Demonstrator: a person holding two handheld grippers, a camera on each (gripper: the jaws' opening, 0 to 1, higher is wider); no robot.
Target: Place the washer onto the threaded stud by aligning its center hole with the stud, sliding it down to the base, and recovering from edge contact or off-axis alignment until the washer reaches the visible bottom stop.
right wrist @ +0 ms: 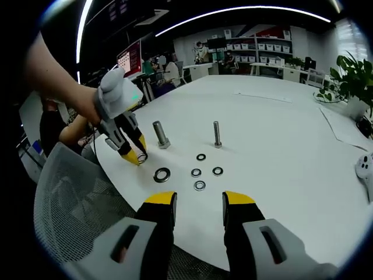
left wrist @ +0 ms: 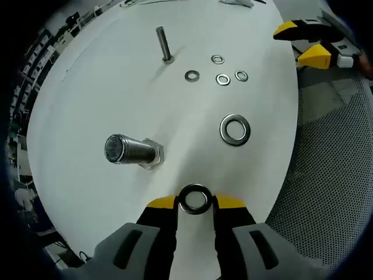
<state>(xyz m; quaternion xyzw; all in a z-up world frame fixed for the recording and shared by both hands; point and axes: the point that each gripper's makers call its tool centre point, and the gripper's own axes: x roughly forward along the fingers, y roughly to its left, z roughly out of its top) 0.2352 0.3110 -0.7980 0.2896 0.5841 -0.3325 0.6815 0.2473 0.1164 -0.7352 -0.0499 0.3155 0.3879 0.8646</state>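
Note:
My left gripper (left wrist: 196, 201) is shut on a large steel washer (left wrist: 195, 199), held between its yellow fingertips just above the white table. A thick threaded stud (left wrist: 129, 150) with a hex base stands to the left of it, a short way off. In the right gripper view the same left gripper (right wrist: 140, 156) holds the washer (right wrist: 141, 156) beside the thick stud (right wrist: 159, 134). My right gripper (right wrist: 199, 201) is open near the table's edge, holding nothing.
A thin stud (left wrist: 164, 44) stands farther off. A second large washer (left wrist: 235, 129) and several small washers (left wrist: 222, 79) lie on the white round table (left wrist: 87, 99). A mesh chair (left wrist: 332, 175) is beside the table. Papers and a plant (right wrist: 344, 81) are at the far side.

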